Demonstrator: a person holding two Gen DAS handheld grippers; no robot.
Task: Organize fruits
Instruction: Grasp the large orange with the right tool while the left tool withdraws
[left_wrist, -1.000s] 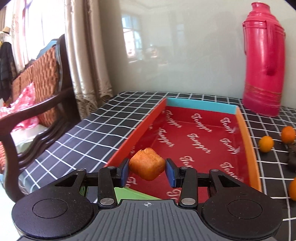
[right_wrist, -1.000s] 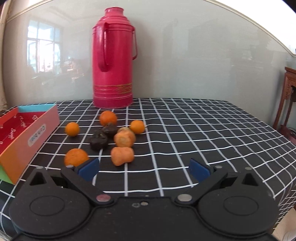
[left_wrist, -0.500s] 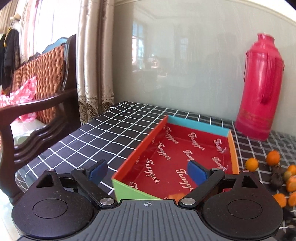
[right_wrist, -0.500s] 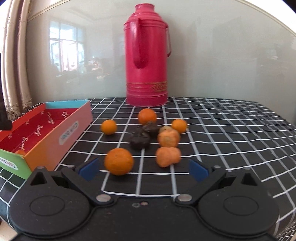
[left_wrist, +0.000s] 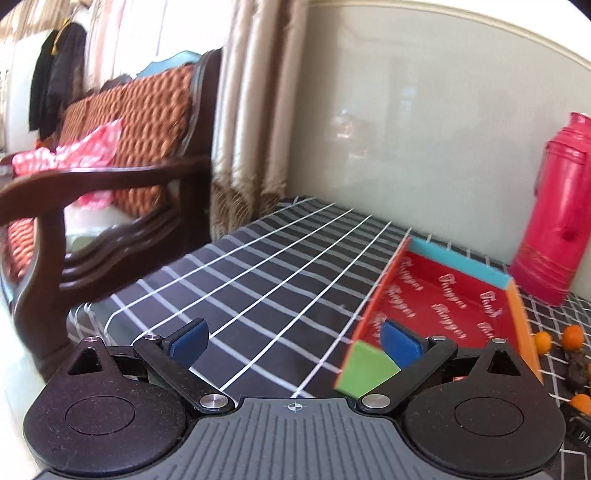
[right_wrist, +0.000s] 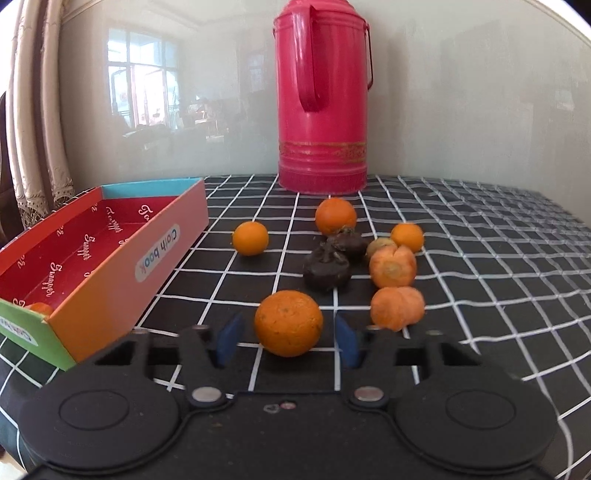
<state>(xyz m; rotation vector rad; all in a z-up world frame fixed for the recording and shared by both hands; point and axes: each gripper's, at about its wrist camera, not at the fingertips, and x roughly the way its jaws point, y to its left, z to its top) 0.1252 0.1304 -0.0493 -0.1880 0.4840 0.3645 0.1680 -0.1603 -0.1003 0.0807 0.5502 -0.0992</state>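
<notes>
A colourful cardboard box (right_wrist: 110, 258) with a red inside sits on the checked tablecloth; an orange fruit (right_wrist: 38, 308) lies in its near corner. My right gripper (right_wrist: 286, 338) is open with its blue pads either side of a large orange (right_wrist: 288, 323), a gap showing on each side. Behind it lie two lumpy orange fruits (right_wrist: 397, 308), two dark fruits (right_wrist: 327, 271) and three small oranges (right_wrist: 250, 238). My left gripper (left_wrist: 293, 339) is open and empty, above the table left of the box (left_wrist: 443, 295).
A tall red thermos (right_wrist: 321, 96) stands at the back against the glossy wall; it also shows in the left wrist view (left_wrist: 554, 229). A wooden armchair (left_wrist: 92, 177) and curtains (left_wrist: 251, 110) are left of the table edge.
My left gripper let go of the orange fruit into the box, opened, and pulled back to the left. My right gripper moved in on the large orange and narrowed its jaws around it.
</notes>
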